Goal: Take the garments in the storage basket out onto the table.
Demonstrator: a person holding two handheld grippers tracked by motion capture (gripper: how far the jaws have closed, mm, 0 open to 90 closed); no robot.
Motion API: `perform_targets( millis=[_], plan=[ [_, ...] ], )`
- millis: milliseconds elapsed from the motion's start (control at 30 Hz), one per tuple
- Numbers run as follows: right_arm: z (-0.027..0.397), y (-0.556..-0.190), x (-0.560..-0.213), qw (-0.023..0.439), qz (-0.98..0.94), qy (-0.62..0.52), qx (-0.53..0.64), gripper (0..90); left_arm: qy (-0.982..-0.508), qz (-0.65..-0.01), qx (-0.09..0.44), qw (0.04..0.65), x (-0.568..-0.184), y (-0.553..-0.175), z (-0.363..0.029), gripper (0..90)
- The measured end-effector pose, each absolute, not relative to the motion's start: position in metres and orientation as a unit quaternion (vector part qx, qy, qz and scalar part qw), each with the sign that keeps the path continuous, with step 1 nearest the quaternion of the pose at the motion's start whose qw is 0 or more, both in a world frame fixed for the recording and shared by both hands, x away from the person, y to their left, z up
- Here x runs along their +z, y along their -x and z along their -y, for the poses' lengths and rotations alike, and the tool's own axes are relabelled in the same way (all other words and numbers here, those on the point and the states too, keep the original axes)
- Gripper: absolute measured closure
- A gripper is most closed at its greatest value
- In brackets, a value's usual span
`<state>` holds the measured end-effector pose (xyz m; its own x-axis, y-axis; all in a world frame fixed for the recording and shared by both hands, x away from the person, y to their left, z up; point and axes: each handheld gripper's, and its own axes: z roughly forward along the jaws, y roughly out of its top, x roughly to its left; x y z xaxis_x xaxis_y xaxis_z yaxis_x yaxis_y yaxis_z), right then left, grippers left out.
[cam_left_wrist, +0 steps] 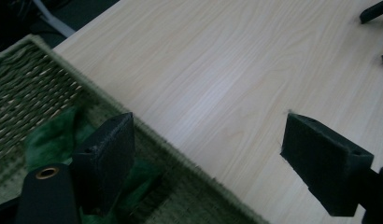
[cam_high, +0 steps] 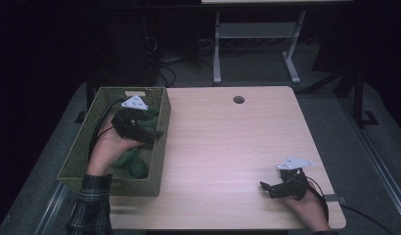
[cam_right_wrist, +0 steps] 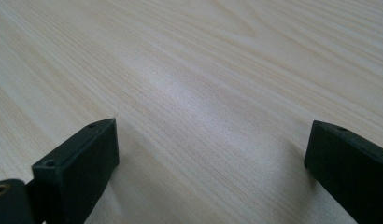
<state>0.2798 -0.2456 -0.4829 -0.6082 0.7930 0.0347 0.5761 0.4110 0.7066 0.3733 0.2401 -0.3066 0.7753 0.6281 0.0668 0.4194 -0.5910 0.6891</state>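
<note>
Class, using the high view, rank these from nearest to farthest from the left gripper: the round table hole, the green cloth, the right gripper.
1. Green cloth, in the basket just under the left gripper.
2. Round table hole, far edge.
3. Right gripper, near right corner.

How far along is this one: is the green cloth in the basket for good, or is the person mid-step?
Done, by the look of it: the green cloth lies inside the woven basket. In hand: the left hand-held gripper hovers over the basket's rim, jaws apart and holding nothing. The right hand-held gripper rests open over bare table. Left: apparently little, perhaps only withdrawing the left hand.
</note>
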Motion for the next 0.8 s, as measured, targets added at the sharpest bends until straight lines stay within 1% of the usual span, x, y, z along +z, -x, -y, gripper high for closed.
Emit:
perform_targets(
  millis=[67, 100, 333, 500, 600, 800],
  plan=[
    [0.246, -0.28, -0.483, 0.155, -0.826, -0.415, 0.35, 2.5, -0.879, -0.301, 0.155, 0.336, -0.307, -0.374, -0.244, 17.3],
    [0.246, -0.28, -0.483, 0.155, -0.825, -0.415, 0.35, 2.5, -0.876, -0.313, 0.158, 0.331, -0.31, -0.376, -0.252, 17.4],
    [0.246, -0.28, -0.483, 0.156, -0.825, -0.416, 0.349, 2.5, -0.871, -0.341, 0.174, 0.308, -0.321, -0.385, -0.271, 22.2],
    [0.246, -0.28, -0.483, 0.156, -0.825, -0.417, 0.349, 2.5, -0.872, -0.349, 0.172, 0.297, -0.327, -0.389, -0.276, 25.7],
    [0.246, -0.279, -0.483, 0.156, -0.824, -0.418, 0.349, 2.5, -0.871, -0.359, 0.17, 0.288, -0.335, -0.393, -0.28, 29.7],
    [0.246, -0.279, -0.483, 0.157, -0.824, -0.418, 0.348, 2.5, -0.876, -0.362, 0.177, 0.265, -0.345, -0.4, -0.284, 33.4]
  ],
)
